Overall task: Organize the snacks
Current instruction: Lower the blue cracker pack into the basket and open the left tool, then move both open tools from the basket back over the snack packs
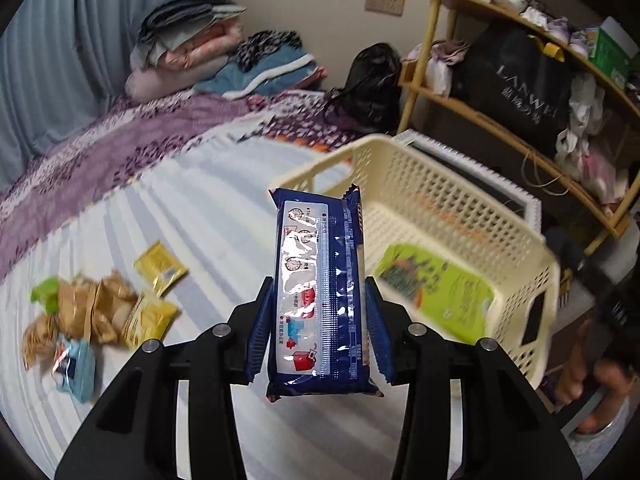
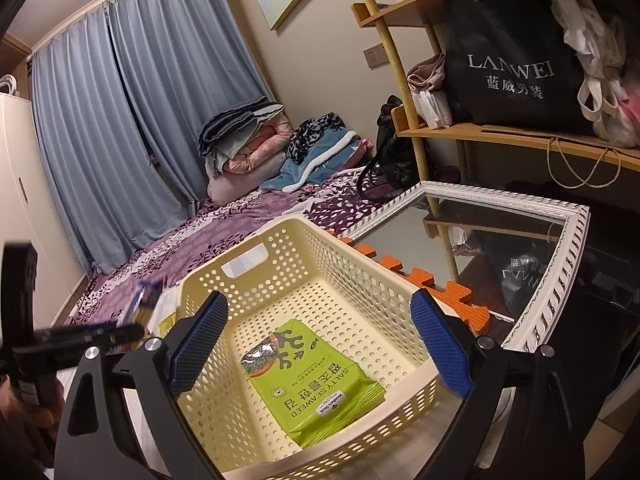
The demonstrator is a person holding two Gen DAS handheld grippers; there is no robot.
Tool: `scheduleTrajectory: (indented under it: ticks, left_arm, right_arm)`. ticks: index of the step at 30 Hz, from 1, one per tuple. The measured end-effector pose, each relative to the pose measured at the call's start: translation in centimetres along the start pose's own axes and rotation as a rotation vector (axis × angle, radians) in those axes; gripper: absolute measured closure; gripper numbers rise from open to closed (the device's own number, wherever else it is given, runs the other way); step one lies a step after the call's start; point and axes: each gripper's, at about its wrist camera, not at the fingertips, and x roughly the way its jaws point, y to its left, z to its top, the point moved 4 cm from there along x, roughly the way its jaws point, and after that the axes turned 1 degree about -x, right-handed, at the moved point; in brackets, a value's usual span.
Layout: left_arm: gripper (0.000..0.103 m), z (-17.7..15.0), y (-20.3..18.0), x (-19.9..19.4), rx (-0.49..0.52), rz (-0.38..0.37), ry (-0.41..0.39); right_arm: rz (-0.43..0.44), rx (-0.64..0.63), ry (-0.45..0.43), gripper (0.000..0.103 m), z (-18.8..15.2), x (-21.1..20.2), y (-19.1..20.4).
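The left claw [image 1: 320, 316] is clamped on a long dark-blue foil snack packet with a clear printed window [image 1: 318, 292], its blue pads pressing the packet's two long sides so it stands lengthwise between them, lifted clear of the striped bed sheet [image 1: 208, 216]. That side-on grip looks chosen to keep the packet stiff and flat for dropping into the cream perforated plastic basket [image 1: 460, 200], which sits just beyond and to the right of the packet.

Inside the basket lies one flat lime-green seaweed pouch [image 2: 316, 380], against the near wall, so most of the basket floor behind it is bare. The right claw [image 2: 320, 344] hangs wide and empty over the basket's near rim, holding nothing; it may be there to steady the basket.

Well left of the basket, a loose heap of yellow, tan and pale-blue snack packets [image 1: 100, 312] waits on the sheet. A white-framed mirror [image 2: 560, 240] lies along the basket's far side, so the free approach is over its near and left rims.
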Motion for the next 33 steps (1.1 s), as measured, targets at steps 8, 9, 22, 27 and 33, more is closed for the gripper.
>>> scheduleTrajectory:
  ticks: [8,9,22,27,33]
  left_arm:
    - [0.059,3.2,-5.5,1.7,0.091,-0.092,-0.02]
    - [0.059,3.4,-6.1,2.2,0.095,-0.11,-0.015]
    - [0.014,3.6,-5.5,2.2,0.044,-0.123,-0.034]
    - [0.014,3.5,-4.0,1.4,0.013,-0.101,-0.04]
    - [0.007,3.2,-2.0,-0.4,-0.016,-0.079,-0.073]
  right_arm:
    - [-0.013,0.003,0.001,0.011,0.1,-0.2,-0.4]
    - [-0.017,0.003,0.002,0.011,0.1,-0.2,-0.5]
    - [-0.017,-0.012,0.004,0.011,0.3,-0.5,0.2]
    - [0.006,-0.036,0.002,0.011,0.4,-0.7,1.6]
    - [0.024,-0.062,0.01,0.011,0.4,-0.7,3.3]
